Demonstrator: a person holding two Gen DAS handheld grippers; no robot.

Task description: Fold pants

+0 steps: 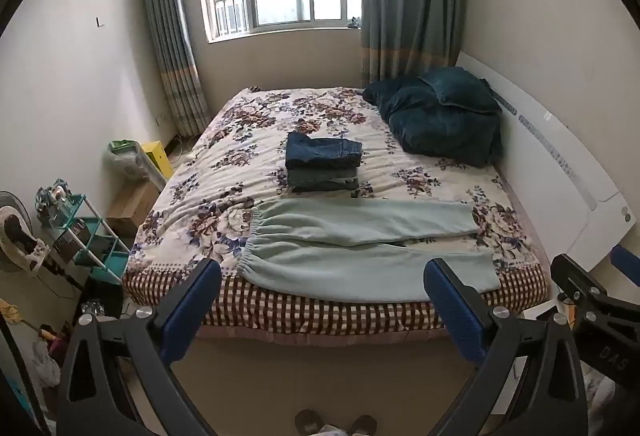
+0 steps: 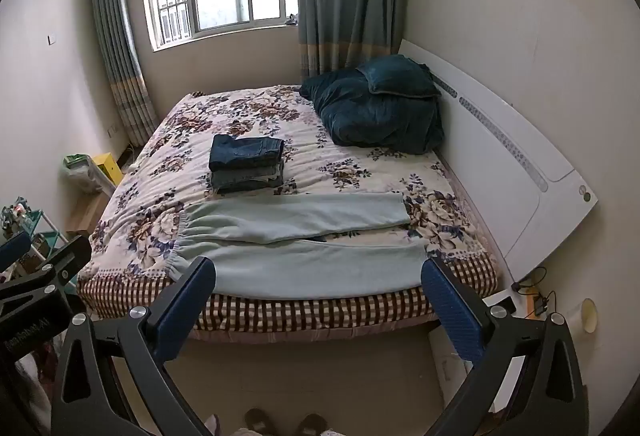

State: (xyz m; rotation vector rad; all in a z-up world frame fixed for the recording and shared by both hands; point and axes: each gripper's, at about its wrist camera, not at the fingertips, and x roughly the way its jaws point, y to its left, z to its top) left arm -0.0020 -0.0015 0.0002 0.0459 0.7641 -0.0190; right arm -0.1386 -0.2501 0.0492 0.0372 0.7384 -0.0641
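Pale green pants [image 1: 360, 244] lie spread flat along the near edge of the bed [image 1: 240, 164], legs side by side, elastic cuffs at the left. They also show in the right wrist view [image 2: 304, 240]. My left gripper [image 1: 322, 276] is open and empty, held in the air in front of the bed, short of the pants. My right gripper [image 2: 318, 276] is open and empty too, also short of the pants. The right gripper shows at the right edge of the left wrist view [image 1: 592, 288].
A stack of folded dark jeans [image 1: 323, 166] sits mid-bed behind the pants. Dark teal pillows [image 1: 440, 116] lie at the far right by the white headboard [image 1: 560, 172]. A teal rack [image 1: 84, 240] and clutter stand left of the bed. Slippers [image 1: 336, 424] are on the floor below.
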